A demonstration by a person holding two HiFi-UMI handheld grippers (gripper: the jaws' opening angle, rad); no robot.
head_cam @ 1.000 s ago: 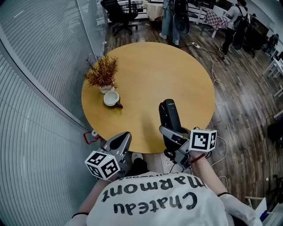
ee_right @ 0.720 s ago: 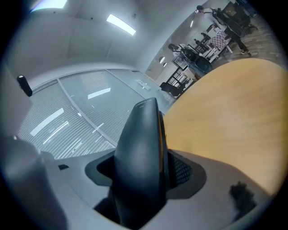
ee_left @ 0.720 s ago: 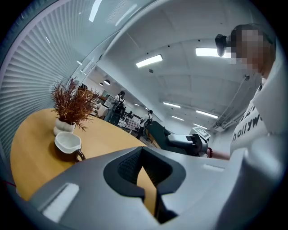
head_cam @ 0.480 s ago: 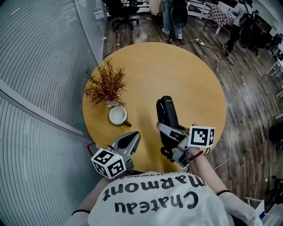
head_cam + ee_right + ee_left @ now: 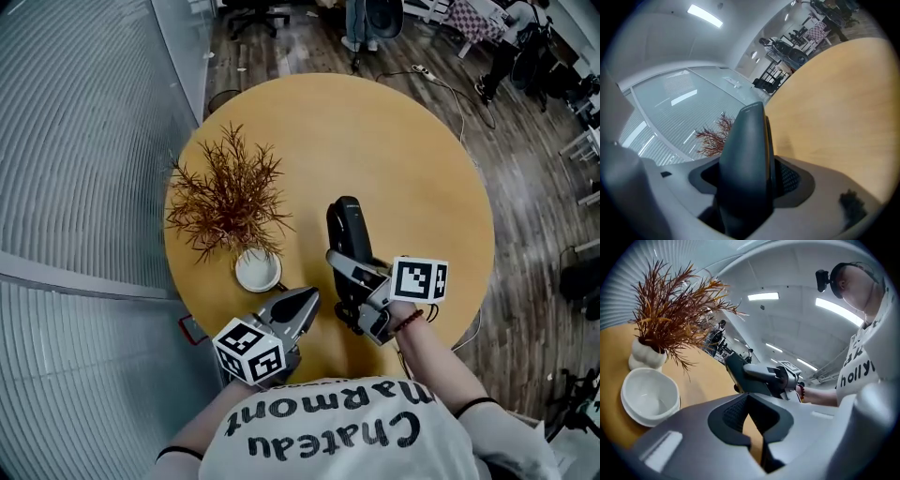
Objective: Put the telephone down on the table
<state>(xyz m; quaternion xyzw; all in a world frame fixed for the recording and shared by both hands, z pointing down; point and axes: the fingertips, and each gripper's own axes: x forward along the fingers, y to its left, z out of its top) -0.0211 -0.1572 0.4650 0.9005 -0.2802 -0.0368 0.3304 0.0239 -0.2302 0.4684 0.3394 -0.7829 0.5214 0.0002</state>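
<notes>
A black telephone handset (image 5: pixel 349 234) is held over the near part of the round wooden table (image 5: pixel 412 169), its long body pointing away from me. My right gripper (image 5: pixel 349 272) is shut on its near end. Seen along the right gripper's jaws, the handset (image 5: pixel 747 159) stands up between the pads of the gripper (image 5: pixel 750 187), with the table (image 5: pixel 843 117) beyond it. Whether it touches the top I cannot tell. My left gripper (image 5: pixel 305 302) is shut and holds nothing, just right of a white cup (image 5: pixel 257 270). From the left gripper view, the handset (image 5: pixel 740 376) shows ahead.
A dried reddish plant (image 5: pixel 225 197) in a white vase stands left of the handset, behind the cup. A ribbed glass wall (image 5: pixel 84 141) curves along the left. Beyond the table are wood floor, cables (image 5: pixel 441 80), chairs and standing people.
Both grippers have moved forward over the table. The left one now reaches past the near edge beside the cup. The handset stays gripped in the right one.
</notes>
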